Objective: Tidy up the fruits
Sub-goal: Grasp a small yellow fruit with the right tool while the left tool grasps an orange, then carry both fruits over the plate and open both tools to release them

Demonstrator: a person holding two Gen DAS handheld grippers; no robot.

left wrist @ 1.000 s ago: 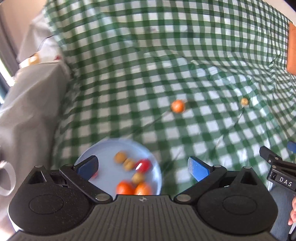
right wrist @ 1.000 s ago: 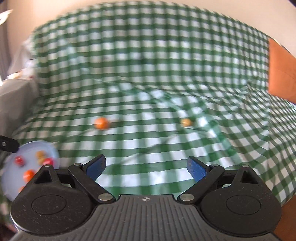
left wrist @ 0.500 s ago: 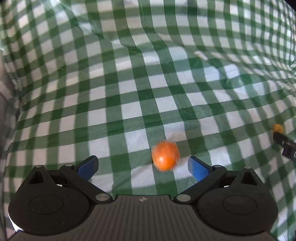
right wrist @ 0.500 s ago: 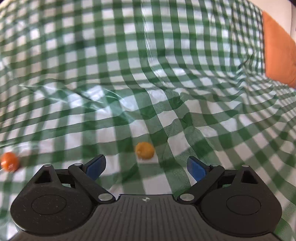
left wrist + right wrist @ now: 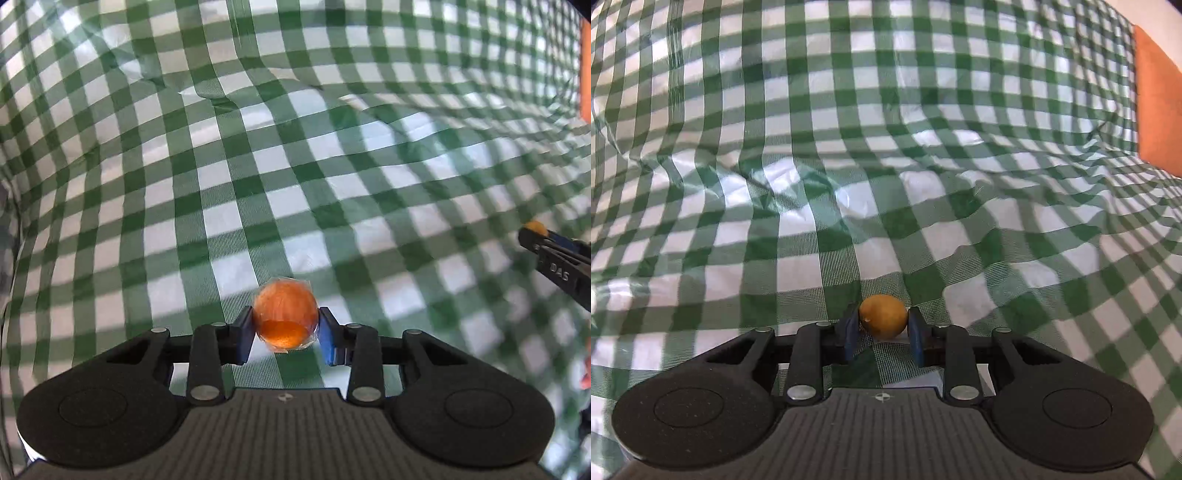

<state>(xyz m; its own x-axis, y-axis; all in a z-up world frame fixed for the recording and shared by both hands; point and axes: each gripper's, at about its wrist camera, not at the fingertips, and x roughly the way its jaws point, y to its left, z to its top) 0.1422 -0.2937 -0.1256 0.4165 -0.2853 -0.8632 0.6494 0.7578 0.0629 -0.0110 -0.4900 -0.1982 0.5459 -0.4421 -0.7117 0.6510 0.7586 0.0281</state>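
1. The left gripper (image 5: 285,325) is clamped on an orange fruit (image 5: 285,318), its blue pads (image 5: 243,338) pressing the fruit from both sides (a thin clear wrap seems to cling around the fruit).
2. That fruit sits low over the green-and-white checked cloth (image 5: 258,177); whether it touches the cloth cannot be told.
3. The right gripper (image 5: 882,325) is closed on a smaller yellow-orange fruit (image 5: 882,316), held between its two blue pads (image 5: 916,338) just above the rumpled checked cloth (image 5: 849,184).
4. In the left wrist view the right gripper (image 5: 554,254) shows at the far right edge, the small fruit (image 5: 536,227) at its tip.
5. An orange cushion-like shape (image 5: 1156,99) lies at the cloth's right edge.
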